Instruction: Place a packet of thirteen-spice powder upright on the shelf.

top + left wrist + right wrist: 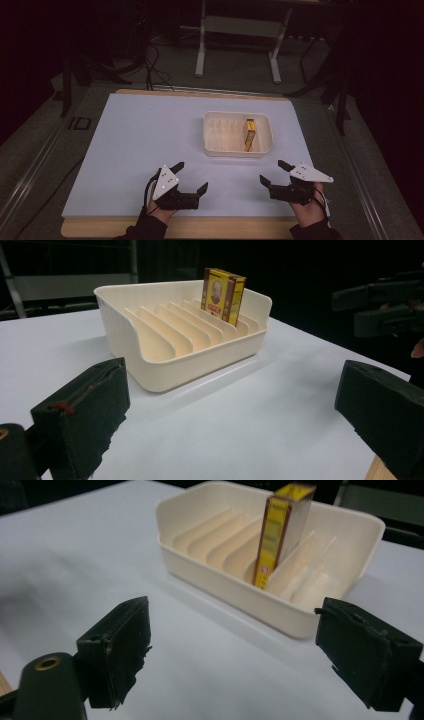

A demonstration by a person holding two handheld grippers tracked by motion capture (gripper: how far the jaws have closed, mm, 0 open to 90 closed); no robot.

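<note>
high view, left gripper (pixel 191 176): jaws spread wide, holding nothing, low over the near edge of the white table (pixel 140 145), held from below by the person's hand.
high view, right gripper (pixel 276 172): jaws likewise spread and empty, near the front edge, pointed toward the tray.
high view, tray (pixel 215 147): cream slotted tray, right of centre on the table, apart from both grippers.
high view, box (pixel 249 134): small yellow box standing on edge in a slot toward the tray's right end.
left gripper view, own jaws: wide apart at the bottom corners, bare table between them.
left gripper view, tray (pixel 150 365): ahead of the jaws, most slots bare; the box (pixel 223 294) stands upright in a far slot.
right gripper view, own jaws: parted, nothing pinched.
right gripper view, box (pixel 281 532): upright between two dividers, leaning only slightly; tray (pixel 240 595) just beyond the jaws.
progress, judged: one box looks seated in the tray and both grippers are free; whether more is to be slotted or the box is to be lifted out i cannot tell.
</note>
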